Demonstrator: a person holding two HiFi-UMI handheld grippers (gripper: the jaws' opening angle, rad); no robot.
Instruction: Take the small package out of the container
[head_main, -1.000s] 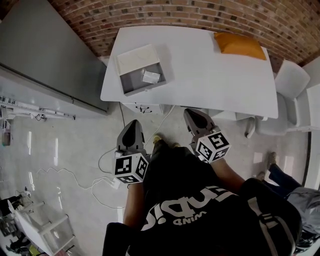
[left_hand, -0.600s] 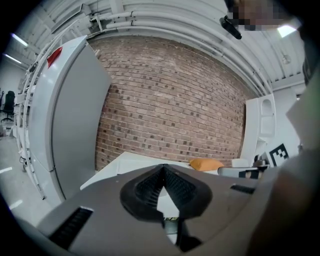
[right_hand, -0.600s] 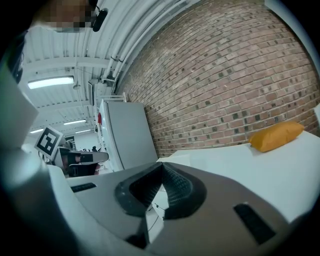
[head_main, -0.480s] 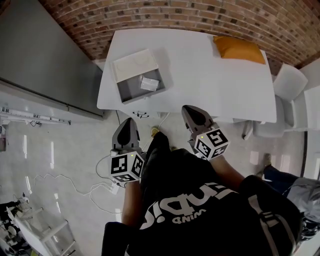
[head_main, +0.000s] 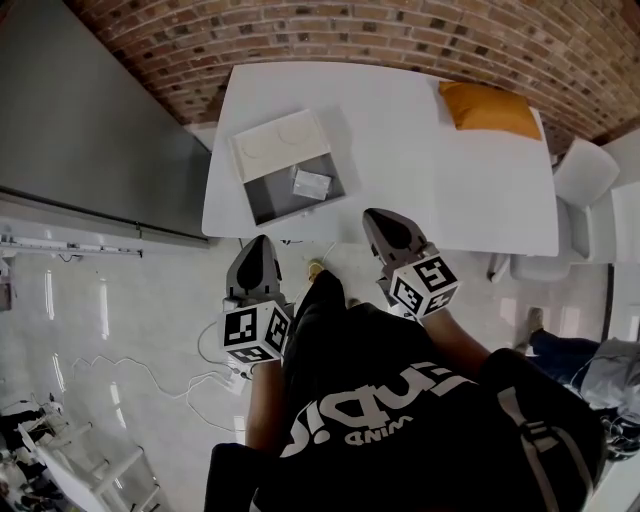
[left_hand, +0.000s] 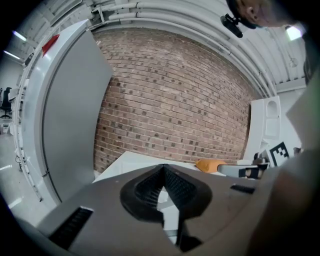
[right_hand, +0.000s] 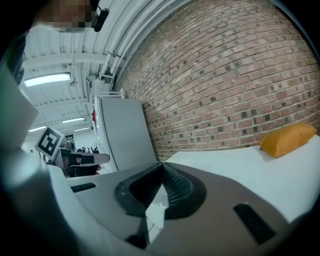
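A grey open container (head_main: 272, 197) sits near the front left edge of the white table (head_main: 420, 150), its pale lid (head_main: 280, 143) folded back behind it. Inside lies a small white package (head_main: 311, 183). My left gripper (head_main: 257, 253) hangs shut over the floor, short of the table and just below the container. The right gripper (head_main: 384, 225) is shut too, its tip at the table's front edge, right of the container. Nothing is held by either. In the left gripper view the jaws (left_hand: 163, 169) meet with the table beyond; the right gripper (right_hand: 161, 166) shows the same.
An orange cushion (head_main: 488, 108) lies at the table's far right corner. A brick wall (head_main: 400, 35) runs behind the table and a grey cabinet (head_main: 90, 120) stands to its left. A white chair (head_main: 582, 175) is at the right. Cables (head_main: 150, 370) trail across the glossy floor.
The view has shifted slightly, so the table and container sit a little lower and nearer. Both grippers keep much the same pose and stay shut.
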